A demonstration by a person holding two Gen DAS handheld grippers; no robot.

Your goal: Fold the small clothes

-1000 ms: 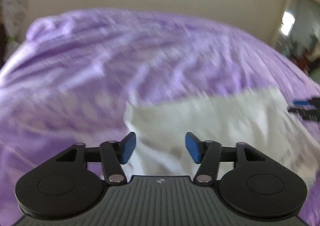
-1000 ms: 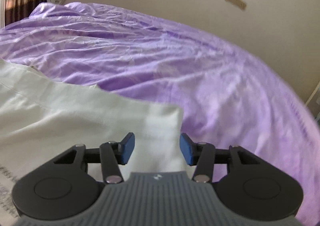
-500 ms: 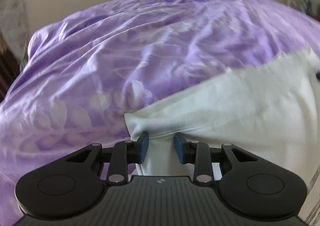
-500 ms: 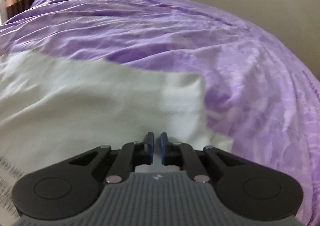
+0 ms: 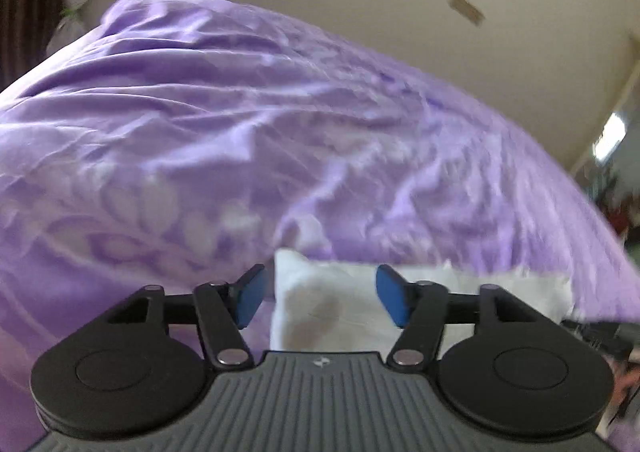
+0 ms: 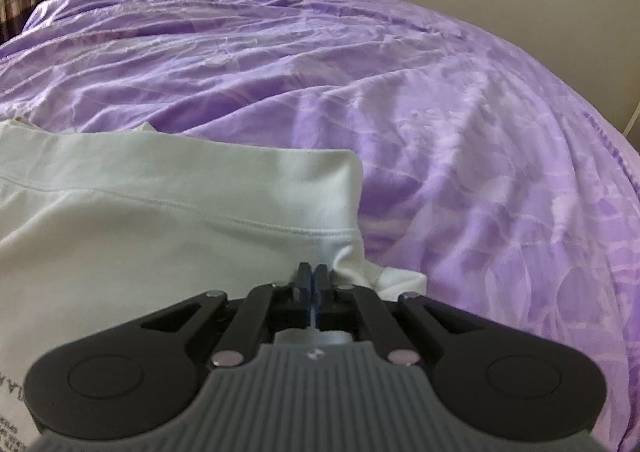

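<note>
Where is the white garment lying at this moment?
The white garment lies on the purple bedsheet, lower left in the right wrist view, its edge pinched by the right tool; the open left tool hovers at its other corner.

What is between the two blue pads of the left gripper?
In the left wrist view, a corner of the white cotton garment lies between the open left gripper's pads, untouched by them; behind it the purple patterned bedsheet shows.

A bed [image 6: 460, 124] under a creased purple sheet [image 5: 240, 140] with a pale leaf pattern fills both views, and a white garment [image 6: 168, 220] lies directly on it, at the lower left of the right wrist view and the lower centre of the left wrist view.
</note>
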